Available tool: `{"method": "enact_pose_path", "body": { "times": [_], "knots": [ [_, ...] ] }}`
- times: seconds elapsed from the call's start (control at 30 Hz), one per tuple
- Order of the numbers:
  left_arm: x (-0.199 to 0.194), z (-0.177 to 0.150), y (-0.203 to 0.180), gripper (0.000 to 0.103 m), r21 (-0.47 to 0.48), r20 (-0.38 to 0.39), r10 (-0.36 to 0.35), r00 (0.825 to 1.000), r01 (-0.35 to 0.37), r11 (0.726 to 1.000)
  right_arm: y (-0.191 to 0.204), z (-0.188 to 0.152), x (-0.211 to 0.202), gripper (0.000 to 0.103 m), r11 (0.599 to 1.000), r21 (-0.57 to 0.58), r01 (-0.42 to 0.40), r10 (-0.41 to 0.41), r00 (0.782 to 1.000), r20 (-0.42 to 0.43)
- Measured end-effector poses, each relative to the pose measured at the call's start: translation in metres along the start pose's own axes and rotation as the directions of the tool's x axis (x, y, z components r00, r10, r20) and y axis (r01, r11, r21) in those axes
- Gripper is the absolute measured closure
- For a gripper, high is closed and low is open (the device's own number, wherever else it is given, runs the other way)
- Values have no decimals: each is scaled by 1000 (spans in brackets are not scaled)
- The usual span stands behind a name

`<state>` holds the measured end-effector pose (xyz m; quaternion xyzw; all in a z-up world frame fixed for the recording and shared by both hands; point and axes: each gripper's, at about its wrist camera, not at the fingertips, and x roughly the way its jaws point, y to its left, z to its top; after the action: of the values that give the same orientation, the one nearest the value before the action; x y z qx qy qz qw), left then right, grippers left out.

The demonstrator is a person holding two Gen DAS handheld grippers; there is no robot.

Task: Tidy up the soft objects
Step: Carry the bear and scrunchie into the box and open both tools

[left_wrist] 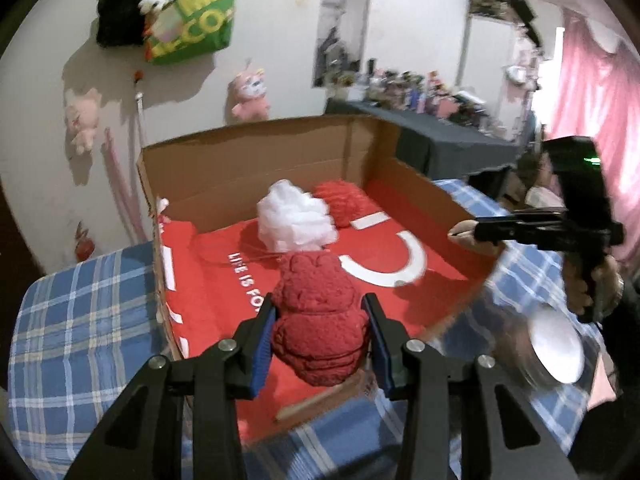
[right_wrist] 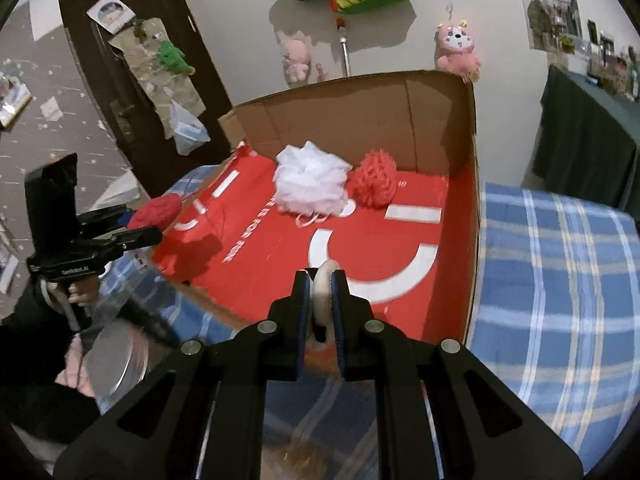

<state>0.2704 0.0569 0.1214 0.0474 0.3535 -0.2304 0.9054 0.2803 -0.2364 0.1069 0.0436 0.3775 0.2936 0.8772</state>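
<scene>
My left gripper (left_wrist: 320, 320) is shut on a red plush toy (left_wrist: 316, 320) and holds it over the near edge of an open cardboard box (left_wrist: 256, 156) lined in red. In the box lie a white mesh pouf (left_wrist: 294, 220) and a red mesh pouf (left_wrist: 344, 200). My right gripper (right_wrist: 322, 280) is shut on a small cream soft object (right_wrist: 322, 292), above the box's near edge (right_wrist: 474, 216). The white pouf (right_wrist: 310, 182) and red pouf (right_wrist: 376, 178) lie at the box's far side. The left gripper with the red toy (right_wrist: 154, 210) shows at left.
The box sits on a bed with a blue plaid cover (right_wrist: 560, 280). A round metal tin (left_wrist: 554, 350) lies on the bed near the box; it also shows in the right wrist view (right_wrist: 116, 360). Plush toys and a green bag (left_wrist: 192, 16) hang on the wall. A dark table (left_wrist: 440, 140) stands behind.
</scene>
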Motion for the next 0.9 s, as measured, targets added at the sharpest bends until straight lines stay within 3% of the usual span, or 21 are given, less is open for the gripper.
{"method": "enact_pose_path", "body": {
  "times": [0.17,0.3,0.63,0.73,0.9],
  "knots": [
    [29,21,12,59,-52,-66,67,996,-70,996,-7,30,33,92,995,5,99,-98,993,-70],
    [55,32,19,59,-64,-142,133,981,-143,988,-13,48,59,92,984,3,177,-175,976,-131],
    [114,34,43,58,-101,-306,223,926,-264,959,-30,69,126,92,931,-13,364,-353,892,-283],
    [123,33,45,58,-92,-329,235,915,-279,956,-37,69,135,92,924,-14,383,-370,881,-296],
    [127,31,46,57,-94,-348,239,907,-287,953,-47,72,138,90,920,12,392,-373,883,-286]
  ]
}}
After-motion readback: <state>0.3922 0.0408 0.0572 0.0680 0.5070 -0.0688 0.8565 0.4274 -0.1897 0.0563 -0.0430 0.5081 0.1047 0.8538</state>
